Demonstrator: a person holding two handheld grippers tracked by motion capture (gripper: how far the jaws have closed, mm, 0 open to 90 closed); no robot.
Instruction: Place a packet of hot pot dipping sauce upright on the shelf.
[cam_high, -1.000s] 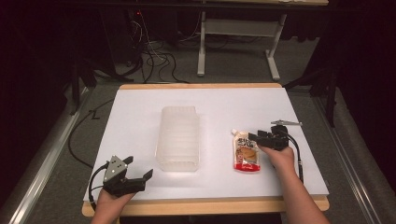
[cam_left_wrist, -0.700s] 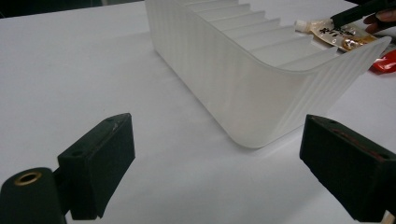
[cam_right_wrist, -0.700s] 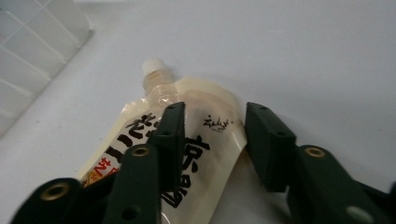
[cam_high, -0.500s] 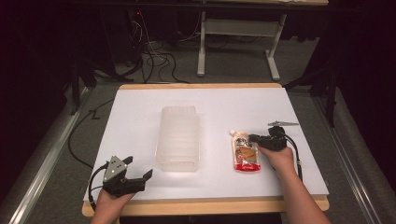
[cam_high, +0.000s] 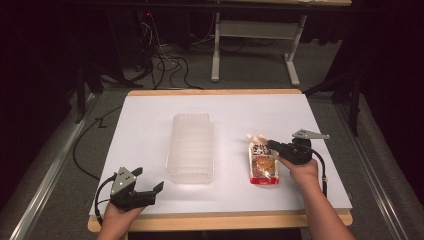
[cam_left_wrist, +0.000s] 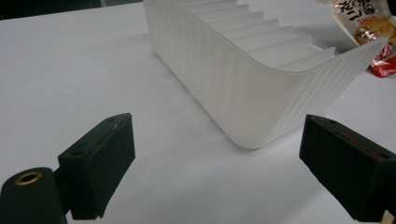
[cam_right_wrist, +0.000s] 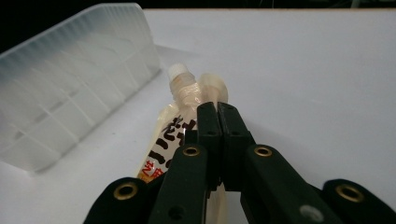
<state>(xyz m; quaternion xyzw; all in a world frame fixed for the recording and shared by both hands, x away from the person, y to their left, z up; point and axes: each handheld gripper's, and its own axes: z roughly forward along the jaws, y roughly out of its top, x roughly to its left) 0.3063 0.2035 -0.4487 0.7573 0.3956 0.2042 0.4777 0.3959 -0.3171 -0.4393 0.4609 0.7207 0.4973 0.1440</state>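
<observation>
A spouted food pouch (cam_high: 263, 167) with red and orange print lies right of a clear ribbed plastic tray (cam_high: 191, 150) on the white table (cam_high: 150, 115). My right gripper (cam_high: 270, 145) reaches in from the right; its jaws have just been closing and now pinch the pouch near its top. In the right gripper view the jaws (cam_right_wrist: 217, 112) meet over the pouch (cam_right_wrist: 175, 128) just below its white spout, with the tray (cam_right_wrist: 70, 93) to the left. My left gripper (cam_high: 148, 179) stands open at the front left, holding nothing. In the left gripper view its jaws (cam_left_wrist: 219, 172) face the tray's near corner (cam_left_wrist: 261, 70), with the pouch (cam_left_wrist: 364, 23) beyond.
The table's wooden front edge (cam_high: 220, 220) runs just ahead of both hands. Dark floor with cables (cam_high: 160, 65) and a white desk frame (cam_high: 217, 45) lie beyond the far edge.
The right gripper's jaws, open beside the pouch a second ago, have shut on its upper part, and the hand has risen slightly. The left gripper has stayed in place.
</observation>
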